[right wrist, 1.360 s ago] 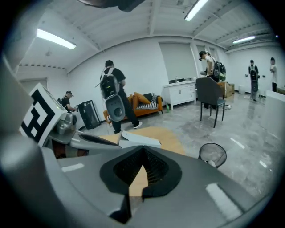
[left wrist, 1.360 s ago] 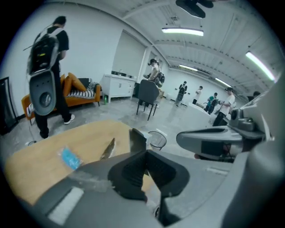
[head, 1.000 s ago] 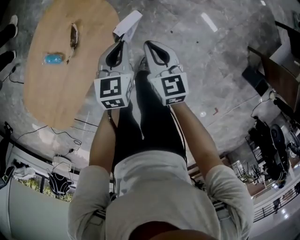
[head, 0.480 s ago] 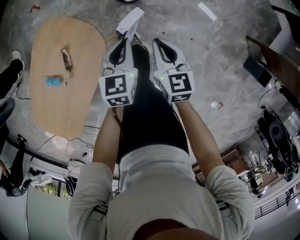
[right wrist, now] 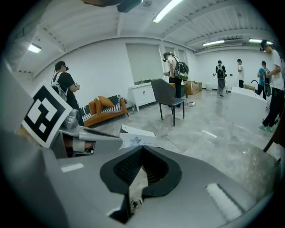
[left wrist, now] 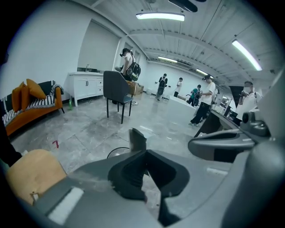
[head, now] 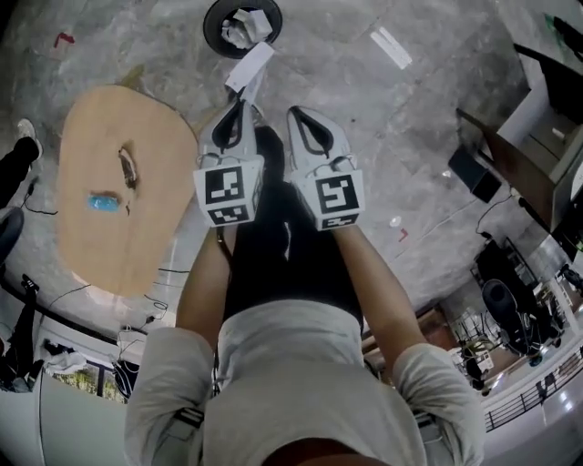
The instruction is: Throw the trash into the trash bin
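A flat white cardboard box (head: 249, 66) sticks out from the tip of my left gripper (head: 244, 98), whose jaws are shut on it. In the left gripper view the box (left wrist: 137, 140) rises from between the closed jaws of the left gripper (left wrist: 144, 152). My right gripper (head: 293, 89) is held close beside it, shut and empty; its jaws meet with nothing between them in the right gripper view (right wrist: 141, 148), where the box (right wrist: 136, 136) shows to the left. The round black trash bin (head: 215, 20), holding crumpled white paper, stands on the floor just beyond the box.
An oval wooden table (head: 100, 246) lies to the left with a blue item (head: 102, 202) and a brown scrap (head: 127, 169) on it. A dark chair (left wrist: 116, 94) and an orange sofa (left wrist: 27, 104) stand further off. Several people are in the room. Desks and gear crowd the right side (head: 519, 164).
Both grippers have travelled forward together with the box. The trash bin has come into view at the top, and the table has slid back and to the left.
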Demonstrator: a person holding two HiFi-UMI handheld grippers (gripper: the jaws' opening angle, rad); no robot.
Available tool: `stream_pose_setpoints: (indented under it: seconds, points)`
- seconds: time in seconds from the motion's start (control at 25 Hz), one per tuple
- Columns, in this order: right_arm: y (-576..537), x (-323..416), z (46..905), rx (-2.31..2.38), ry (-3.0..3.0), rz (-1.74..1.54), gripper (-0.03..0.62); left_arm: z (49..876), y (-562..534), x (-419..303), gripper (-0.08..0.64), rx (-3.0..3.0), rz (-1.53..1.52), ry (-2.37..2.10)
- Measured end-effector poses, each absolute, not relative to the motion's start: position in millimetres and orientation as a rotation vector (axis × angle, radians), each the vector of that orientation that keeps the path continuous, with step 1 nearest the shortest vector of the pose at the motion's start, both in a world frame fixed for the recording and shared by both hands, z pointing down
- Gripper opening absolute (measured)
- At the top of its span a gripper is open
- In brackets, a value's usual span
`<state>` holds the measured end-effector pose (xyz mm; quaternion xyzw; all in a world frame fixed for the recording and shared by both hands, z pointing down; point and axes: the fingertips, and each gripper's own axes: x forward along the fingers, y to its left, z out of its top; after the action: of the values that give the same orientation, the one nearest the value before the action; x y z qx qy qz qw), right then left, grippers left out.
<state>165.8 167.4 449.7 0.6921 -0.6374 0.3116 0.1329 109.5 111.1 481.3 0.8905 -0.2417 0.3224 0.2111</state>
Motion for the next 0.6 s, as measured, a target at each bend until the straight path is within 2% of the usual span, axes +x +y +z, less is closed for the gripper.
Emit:
stream_pose_setpoints:
  seconds: [0.16,0.6]
  points:
    - [116,205,461,2.008,-1.882,0.805,0.008,487,68,138,0.02,2.494,0.829,-0.713]
    - [91,218,494,1.924,-1.936,0.855,0.008,514,52,140,0.021,2.413,0.875,-0.746]
